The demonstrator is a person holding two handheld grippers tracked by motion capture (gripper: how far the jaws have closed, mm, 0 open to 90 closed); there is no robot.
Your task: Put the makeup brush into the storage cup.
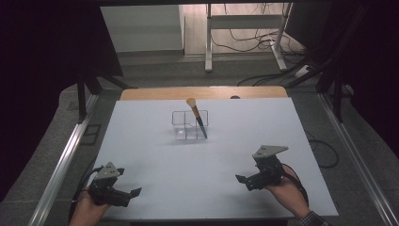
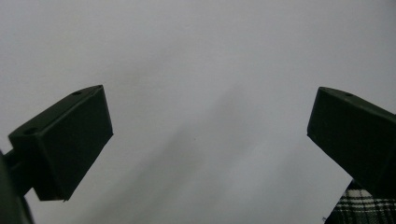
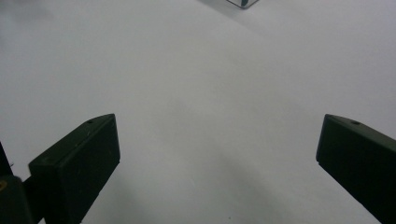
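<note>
A clear plastic organiser (image 1: 189, 125) with several compartments stands at the middle of the white table (image 1: 207, 165). A makeup brush (image 1: 196, 117) with a tan head and dark handle leans upright in its right front compartment. My left gripper (image 1: 134, 194) rests near the table's front left edge, open, with nothing between its jaws; its own view shows bare white surface between the jaws (image 2: 210, 126). My right gripper (image 1: 241, 181) sits at the front right, also open and empty (image 3: 217, 140). A corner of the organiser (image 3: 243, 3) peeks in at the top of the right gripper view.
A wooden strip (image 1: 202, 92) borders the table's far edge. Metal rails (image 1: 66, 160) run along both sides. A desk frame (image 1: 244, 33) and cables lie on the floor beyond. A plaid sleeve (image 2: 359, 207) shows in the left gripper view.
</note>
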